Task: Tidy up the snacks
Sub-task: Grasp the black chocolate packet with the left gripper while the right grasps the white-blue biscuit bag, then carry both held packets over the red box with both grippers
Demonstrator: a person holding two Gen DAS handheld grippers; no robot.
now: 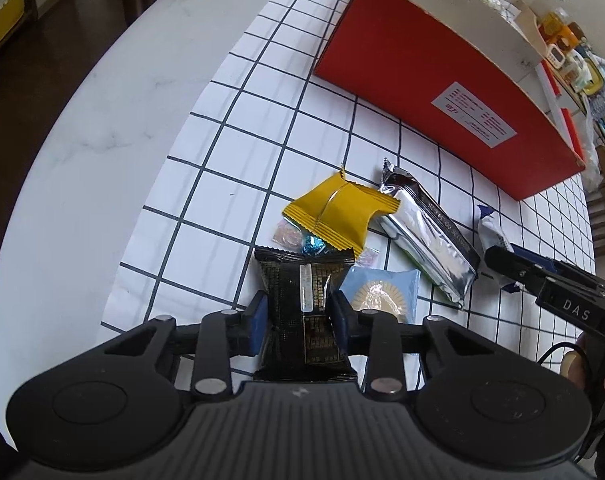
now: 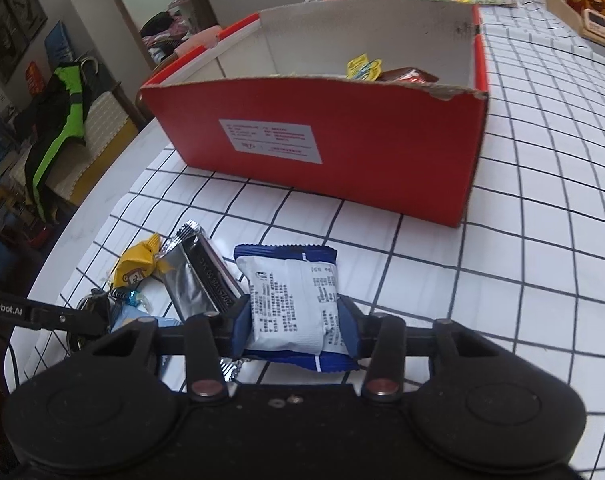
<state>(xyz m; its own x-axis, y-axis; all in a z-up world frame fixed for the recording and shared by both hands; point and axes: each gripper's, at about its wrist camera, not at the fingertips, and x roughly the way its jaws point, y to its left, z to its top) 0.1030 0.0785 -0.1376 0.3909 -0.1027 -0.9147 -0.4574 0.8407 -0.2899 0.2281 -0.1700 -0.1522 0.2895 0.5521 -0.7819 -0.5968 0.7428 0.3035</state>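
A wide white surface fills most of what I see, spread with a white cloth ruled in dark grid lines. On the cloth stands a big red cardboard box, open at the top, a white label on its near wall; a yellow packet and a reddish-brown one lie inside near its right corner. In front of the box sits a loose heap of snacks. The longest is a silver foil bar, lying slantwise just beside a yellow wrapper with crimped edges. A pale blue packet lies flat below them, and small sweets in clear and teal twists peek out from under the yellow one.

The left tongs are closed on a black packet with gold print, their blue pads pressing its two long sides while it rests on the cloth. The right tongs are clamped the same way on a white and blue packet, at the right edge of the heap, touching the silver bar. Both packets are well apart from the box
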